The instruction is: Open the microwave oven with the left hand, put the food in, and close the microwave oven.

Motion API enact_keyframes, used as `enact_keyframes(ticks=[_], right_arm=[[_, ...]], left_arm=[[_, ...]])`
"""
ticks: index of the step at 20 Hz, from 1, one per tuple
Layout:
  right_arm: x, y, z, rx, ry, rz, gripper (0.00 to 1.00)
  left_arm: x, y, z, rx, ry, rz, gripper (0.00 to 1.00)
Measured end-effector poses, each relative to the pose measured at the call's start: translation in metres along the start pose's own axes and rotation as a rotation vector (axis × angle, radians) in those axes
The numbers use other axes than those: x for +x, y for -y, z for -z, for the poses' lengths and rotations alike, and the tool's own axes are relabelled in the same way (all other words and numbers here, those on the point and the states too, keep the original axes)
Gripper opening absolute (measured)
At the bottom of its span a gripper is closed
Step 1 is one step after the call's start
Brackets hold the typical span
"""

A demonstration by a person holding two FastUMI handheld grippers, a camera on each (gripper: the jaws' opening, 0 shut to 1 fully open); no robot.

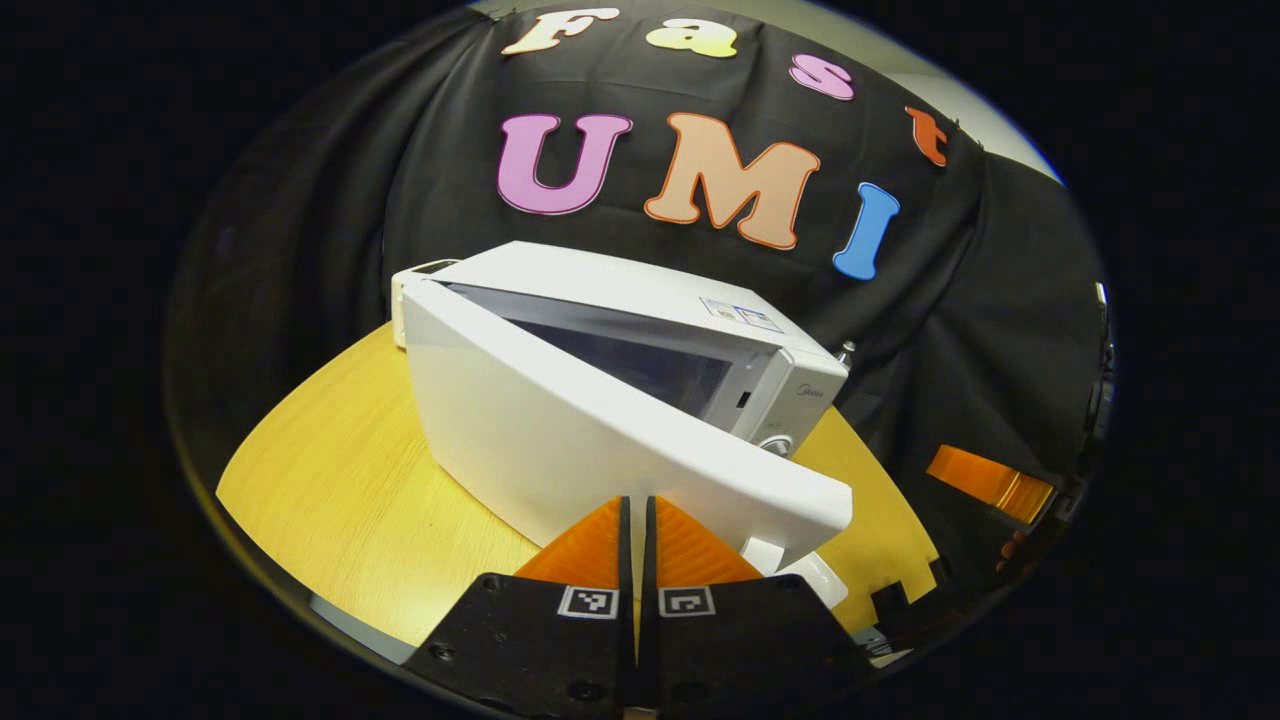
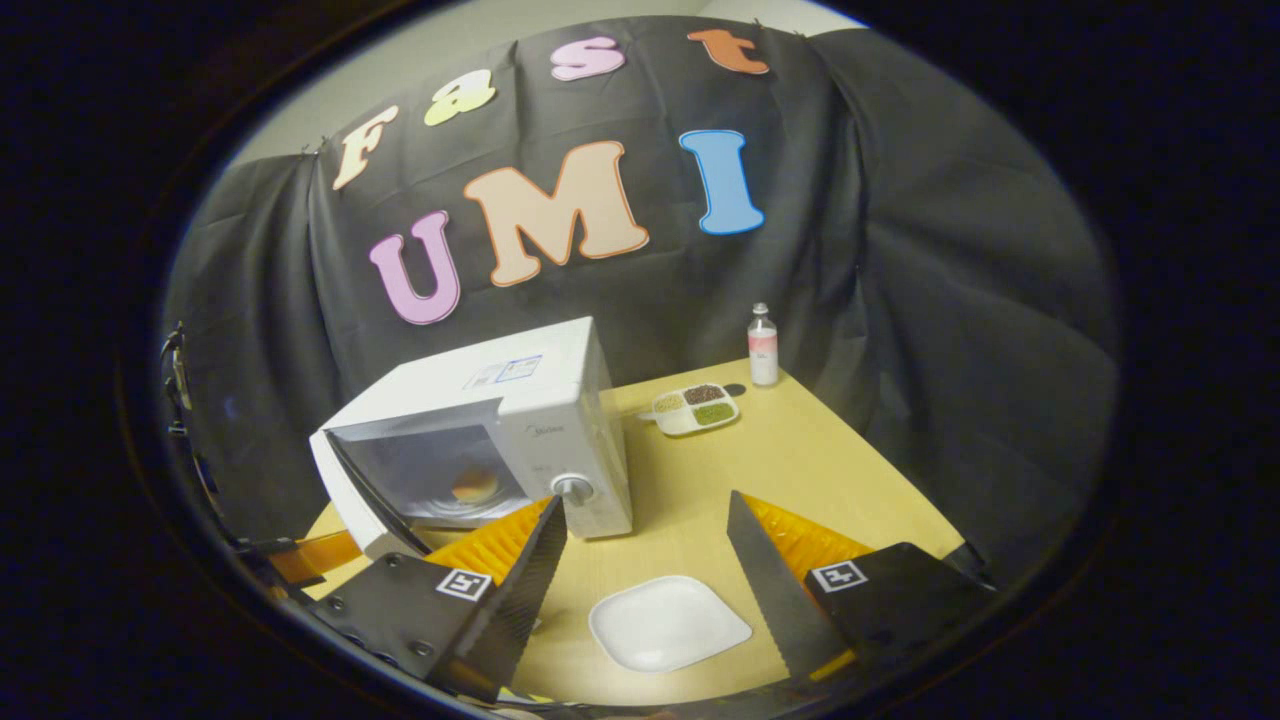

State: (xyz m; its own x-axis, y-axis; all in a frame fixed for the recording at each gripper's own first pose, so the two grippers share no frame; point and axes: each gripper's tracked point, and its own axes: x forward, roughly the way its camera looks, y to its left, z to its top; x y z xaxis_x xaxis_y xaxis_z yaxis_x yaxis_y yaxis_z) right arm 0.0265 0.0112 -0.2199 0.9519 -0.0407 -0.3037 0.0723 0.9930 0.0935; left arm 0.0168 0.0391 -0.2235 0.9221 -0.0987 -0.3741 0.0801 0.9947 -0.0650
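Left gripper (image 1: pixel 637 520): fingers pressed together with nothing between them, tips against or just short of the outer face of the microwave door (image 1: pixel 600 440); contact cannot be confirmed. The door stands partly open, swung out from its hinge on the far left, its free edge just right of the tips. Microwave oven (image 2: pixel 520 420): white, on the wooden table (image 2: pixel 800 470), ahead and left of the right gripper. Food (image 2: pixel 476 486): a round, bun-like item, seen through the opening inside the cavity, just left of and beyond the right gripper's left finger. White square plate (image 2: pixel 668 622): bare, lying on the table directly between and just ahead of the right gripper's fingers. Right gripper (image 2: pixel 645 530): fingers spread wide, holding nothing. Sectioned dish (image 2: pixel 695 408) and small bottle (image 2: pixel 763 346): farther ahead, toward the table's back, well apart from both grippers. Status, as judged: opening done, food apparently placed inside; closing the door remains.
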Motion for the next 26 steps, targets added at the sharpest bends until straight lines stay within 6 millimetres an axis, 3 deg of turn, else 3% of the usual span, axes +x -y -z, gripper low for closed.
enact_keyframes(ticks=[1, 2, 4, 5, 6, 7, 9, 10, 13, 21, 23, 24, 26], right_arm=[[0.001, 0.004, -0.001, 0.008, 0.001, 0.003, 0.92], [0.003, 0.007, -0.001, 0.017, 0.001, 0.005, 1.00], [0.004, 0.010, 0.001, 0.023, -0.006, 0.007, 1.00], [0.004, 0.012, 0.001, 0.022, -0.009, 0.008, 0.92], [0.005, 0.013, 0.001, 0.021, -0.005, 0.009, 0.92], [0.005, 0.015, -0.001, 0.021, -0.001, 0.011, 1.00], [0.004, 0.019, -0.002, 0.023, 0.004, 0.016, 1.00], [0.004, 0.021, -0.002, 0.023, 0.005, 0.020, 1.00], [0.002, 0.026, -0.005, 0.020, 0.011, 0.030, 1.00], [0.003, 0.038, -0.015, 0.034, 0.048, 0.045, 1.00], [0.010, 0.033, -0.014, 0.042, 0.057, 0.048, 1.00], [0.011, 0.034, -0.013, 0.044, 0.057, 0.052, 0.92], [0.012, 0.036, -0.012, 0.051, 0.055, 0.060, 0.92]], left_arm=[[0.004, 0.001, -0.002, 0.017, 0.005, -0.001, 0.01], [0.008, 0.004, -0.003, 0.029, 0.010, 0.001, 0.01], [0.015, 0.012, -0.006, 0.037, 0.010, 0.012, 0.00], [0.019, 0.016, -0.008, 0.041, 0.012, 0.020, 0.01], [0.022, 0.019, -0.010, 0.050, 0.015, 0.024, 0.01], [0.027, 0.020, -0.014, 0.062, 0.017, 0.027, 0.01], [0.035, 0.027, -0.024, 0.077, 0.032, 0.046, 0.00], [0.028, 0.034, -0.028, 0.079, 0.043, 0.062, 0.01], [0.042, 0.046, -0.041, 0.088, 0.063, 0.091, 0.00], [0.068, 0.066, -0.053, 0.116, 0.074, 0.122, 0.00], [0.074, 0.066, -0.054, 0.114, 0.071, 0.111, 0.00], [0.077, 0.066, -0.055, 0.109, 0.070, 0.106, 0.00], [0.083, 0.067, -0.059, 0.094, 0.073, 0.098, 0.00]])
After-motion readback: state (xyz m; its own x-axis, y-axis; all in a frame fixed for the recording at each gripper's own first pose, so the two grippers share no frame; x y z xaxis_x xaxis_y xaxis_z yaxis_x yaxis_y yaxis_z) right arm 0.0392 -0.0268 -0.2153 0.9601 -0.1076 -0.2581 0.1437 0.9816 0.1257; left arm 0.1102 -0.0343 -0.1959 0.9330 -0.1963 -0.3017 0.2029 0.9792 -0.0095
